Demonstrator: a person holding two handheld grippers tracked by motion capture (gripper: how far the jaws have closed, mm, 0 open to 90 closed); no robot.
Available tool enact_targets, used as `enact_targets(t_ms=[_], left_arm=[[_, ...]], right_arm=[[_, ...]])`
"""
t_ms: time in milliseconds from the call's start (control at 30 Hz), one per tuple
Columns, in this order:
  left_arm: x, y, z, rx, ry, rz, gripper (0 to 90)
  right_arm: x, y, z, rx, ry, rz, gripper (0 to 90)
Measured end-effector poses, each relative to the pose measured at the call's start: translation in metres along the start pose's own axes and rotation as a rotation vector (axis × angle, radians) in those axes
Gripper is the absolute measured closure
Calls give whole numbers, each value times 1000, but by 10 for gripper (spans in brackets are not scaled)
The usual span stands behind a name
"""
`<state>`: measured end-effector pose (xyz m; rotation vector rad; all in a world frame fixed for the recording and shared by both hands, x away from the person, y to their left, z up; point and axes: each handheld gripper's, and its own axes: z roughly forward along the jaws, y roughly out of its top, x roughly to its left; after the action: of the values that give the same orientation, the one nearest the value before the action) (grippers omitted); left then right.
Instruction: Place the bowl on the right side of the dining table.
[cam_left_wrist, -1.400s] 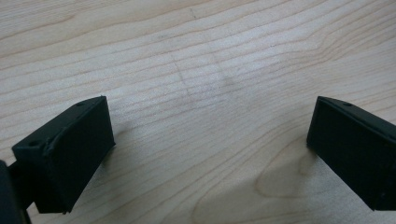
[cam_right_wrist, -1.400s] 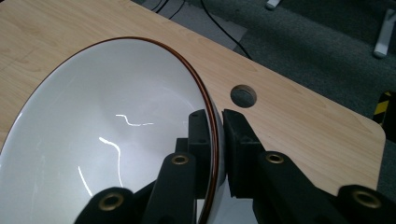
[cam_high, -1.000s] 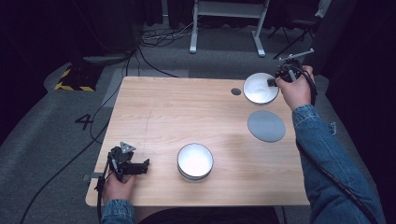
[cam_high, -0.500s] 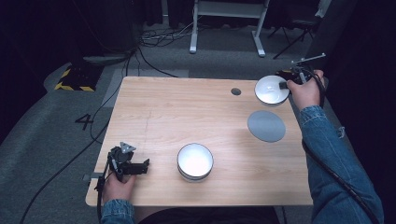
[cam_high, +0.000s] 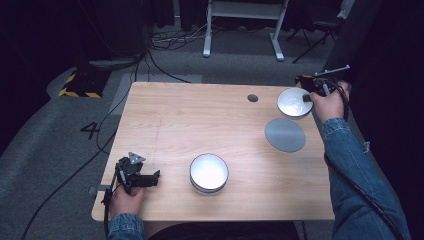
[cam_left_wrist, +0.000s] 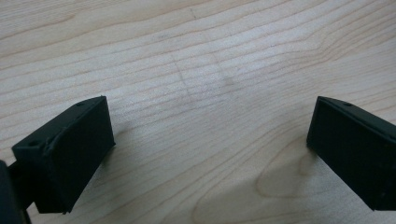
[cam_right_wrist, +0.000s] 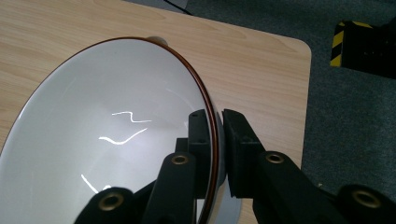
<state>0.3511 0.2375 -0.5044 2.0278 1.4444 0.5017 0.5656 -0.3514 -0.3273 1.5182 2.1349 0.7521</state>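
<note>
Your right gripper (cam_high: 311, 96) has its jaws clamped on the rim of the white ceramic bowl with a brown edge (cam_high: 294, 102), at the far right corner of the light wooden surface (cam_high: 200, 125). Your left gripper (cam_high: 145, 179) rests near-left, jaws wide, nothing between them.

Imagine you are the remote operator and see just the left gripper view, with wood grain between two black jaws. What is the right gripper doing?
Observer: The right gripper is shut on the rim of a white bowl.
Operator: Whereabouts on the table?
Observer: At the far right corner, beside a grey disc.
Operator: Any other bowl?
Observer: Yes, a second white bowl sits near the front edge, right of the left gripper.
</note>
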Motion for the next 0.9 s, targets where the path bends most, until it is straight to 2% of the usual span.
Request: enact_targets(t_ms=[367, 733, 900], left_arm=[[0, 0, 0, 0, -1, 0, 8], [0, 0, 0, 0, 0, 0, 8], [0, 0, 0, -1, 0, -1, 8]], right_arm=[[-9, -14, 12, 24, 10, 57, 820], [-10, -27, 27, 54, 10, 69, 819], [-11, -37, 38, 75, 27, 88, 819]])
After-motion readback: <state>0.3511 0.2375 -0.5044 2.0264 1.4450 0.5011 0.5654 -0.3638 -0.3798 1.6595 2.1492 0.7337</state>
